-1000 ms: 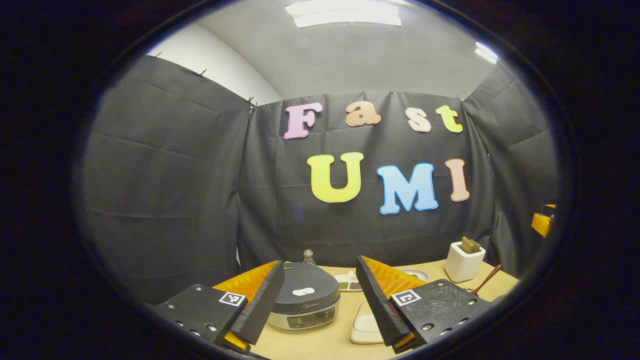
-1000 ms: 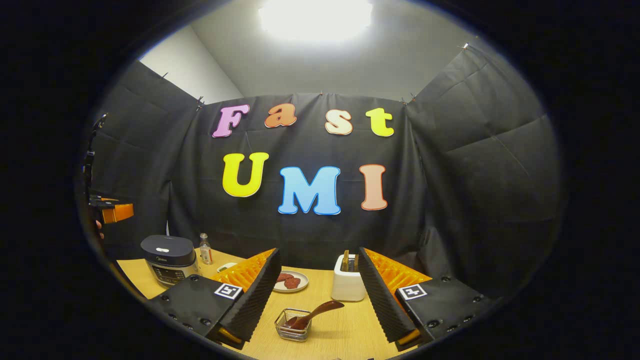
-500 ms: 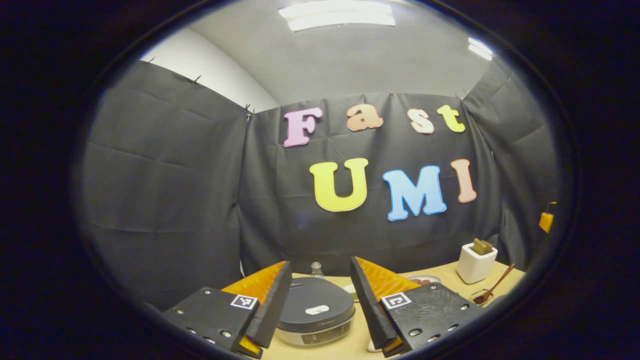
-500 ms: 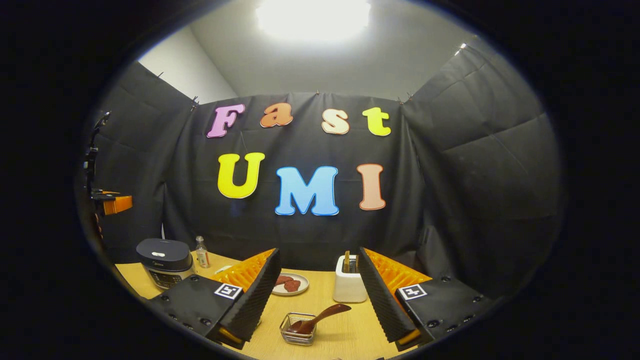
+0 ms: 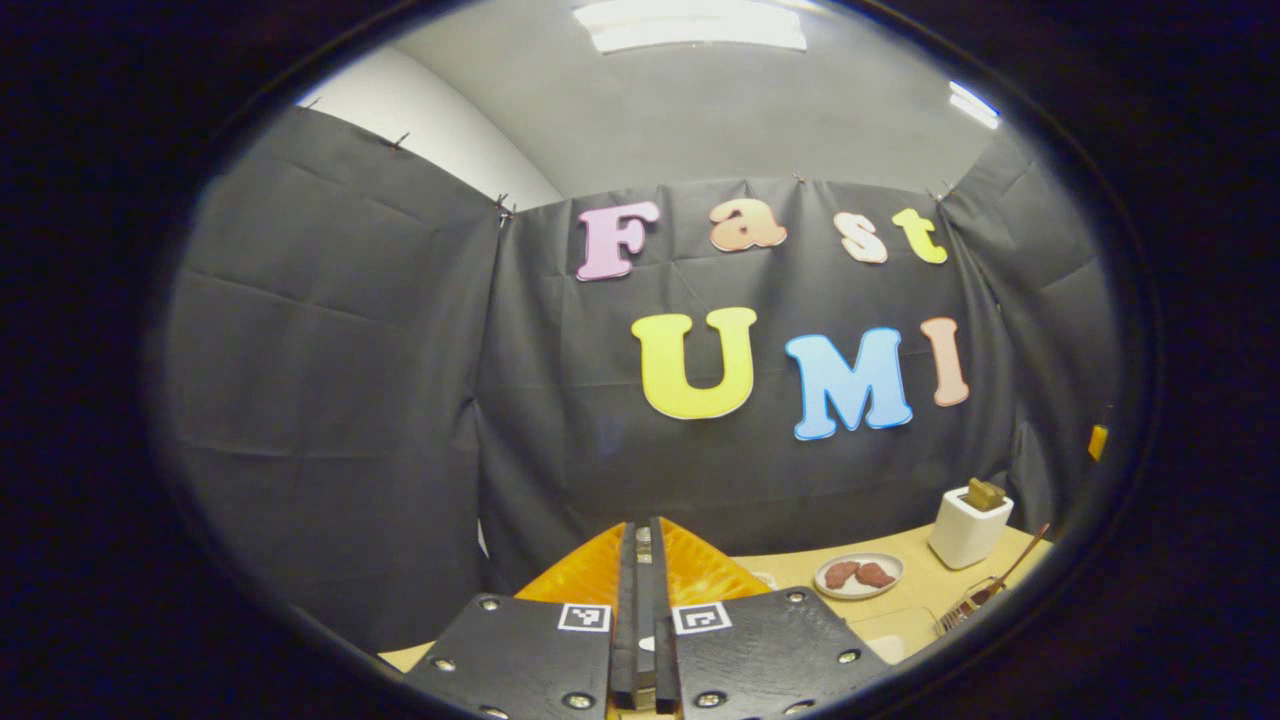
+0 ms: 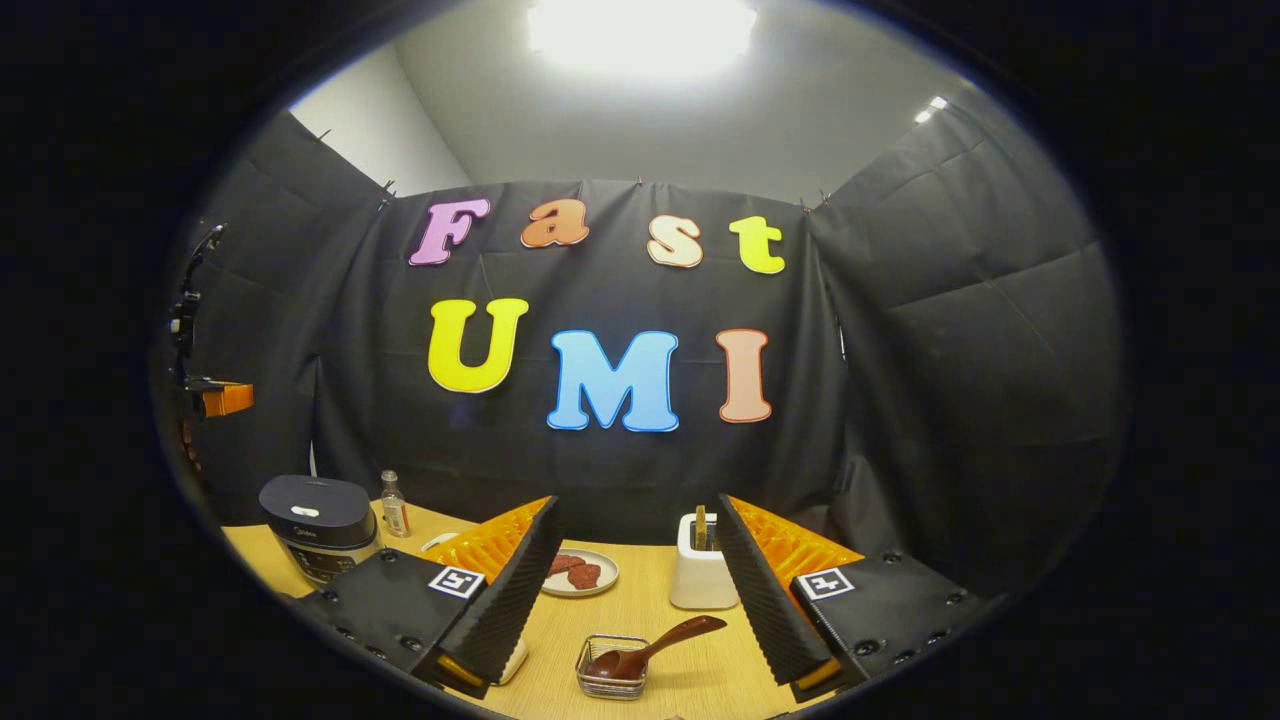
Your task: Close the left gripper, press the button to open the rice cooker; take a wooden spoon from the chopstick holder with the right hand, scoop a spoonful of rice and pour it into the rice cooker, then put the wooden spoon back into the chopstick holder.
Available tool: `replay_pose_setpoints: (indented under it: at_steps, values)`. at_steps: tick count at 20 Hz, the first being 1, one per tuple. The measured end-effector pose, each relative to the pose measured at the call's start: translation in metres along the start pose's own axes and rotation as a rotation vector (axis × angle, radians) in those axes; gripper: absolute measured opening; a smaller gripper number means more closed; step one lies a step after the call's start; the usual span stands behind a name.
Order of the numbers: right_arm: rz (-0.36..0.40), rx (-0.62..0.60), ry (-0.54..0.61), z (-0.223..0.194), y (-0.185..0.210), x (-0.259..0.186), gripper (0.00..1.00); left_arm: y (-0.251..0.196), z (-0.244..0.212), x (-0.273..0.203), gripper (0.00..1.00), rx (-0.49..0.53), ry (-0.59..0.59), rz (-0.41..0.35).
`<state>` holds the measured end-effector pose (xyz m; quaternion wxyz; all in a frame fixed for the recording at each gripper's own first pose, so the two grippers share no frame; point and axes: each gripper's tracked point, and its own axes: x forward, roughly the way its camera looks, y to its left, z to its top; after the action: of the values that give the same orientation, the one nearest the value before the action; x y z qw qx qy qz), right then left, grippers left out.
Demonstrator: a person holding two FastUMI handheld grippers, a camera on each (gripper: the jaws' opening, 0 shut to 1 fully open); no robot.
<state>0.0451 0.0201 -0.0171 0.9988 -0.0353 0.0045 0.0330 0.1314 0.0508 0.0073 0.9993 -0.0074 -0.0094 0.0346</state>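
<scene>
My left gripper (image 5: 646, 530) is shut with its two fingers pressed flat together and nothing between them; they hide the table straight ahead. In the right gripper view the dark rice cooker (image 6: 318, 525) stands at the table's far left with its lid down. The white chopstick holder (image 6: 703, 575) stands just beyond my open right gripper (image 6: 637, 510), with a wooden handle (image 6: 700, 526) sticking up from it. The same chopstick holder (image 5: 968, 528) appears at the right in the left gripper view. A brown spoon (image 6: 655, 648) lies in a small wire basket (image 6: 612, 668).
A plate (image 6: 578, 572) with reddish pieces lies behind my right gripper's left finger, and the plate (image 5: 858, 575) is also in the left gripper view. A small bottle (image 6: 395, 505) stands right of the cooker. Black cloth walls close the table's back and sides.
My left gripper has gone from open to shut, and its fingers now cover the rice cooker in its own view. The right gripper stays open and has barely shifted.
</scene>
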Motion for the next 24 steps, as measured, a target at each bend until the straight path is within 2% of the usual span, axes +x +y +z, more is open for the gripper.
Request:
replay_pose_setpoints:
  at_steps: [1, 4, 6, 7, 8, 15, 24]
  values:
    - [-0.004, 0.002, 0.002, 0.001, 0.003, 0.002, 0.98, -0.002, -0.003, -0.002, 0.02, 0.0, 0.015, -0.017]
    - [-0.021, -0.006, 0.007, -0.001, 0.008, 0.006, 0.98, 0.002, -0.026, 0.008, 0.0, -0.024, 0.058, -0.026]
    - [-0.03, -0.011, 0.014, -0.003, 0.012, 0.007, 0.98, 0.003, -0.044, 0.021, 0.0, -0.044, 0.093, -0.044]
    - [-0.035, -0.014, 0.018, -0.005, 0.015, 0.008, 0.98, 0.004, -0.055, 0.025, 0.03, -0.05, 0.109, -0.054]
    - [-0.041, -0.018, 0.022, -0.005, 0.017, 0.01, 0.98, 0.003, -0.065, 0.029, 0.0, -0.056, 0.129, -0.067]
    - [-0.073, -0.048, 0.039, -0.007, 0.031, 0.018, 0.98, -0.017, -0.127, 0.048, 0.01, -0.096, 0.236, -0.17]
    - [-0.094, -0.068, 0.064, -0.012, 0.039, 0.022, 0.98, -0.032, -0.185, 0.051, 0.0, -0.11, 0.341, -0.219]
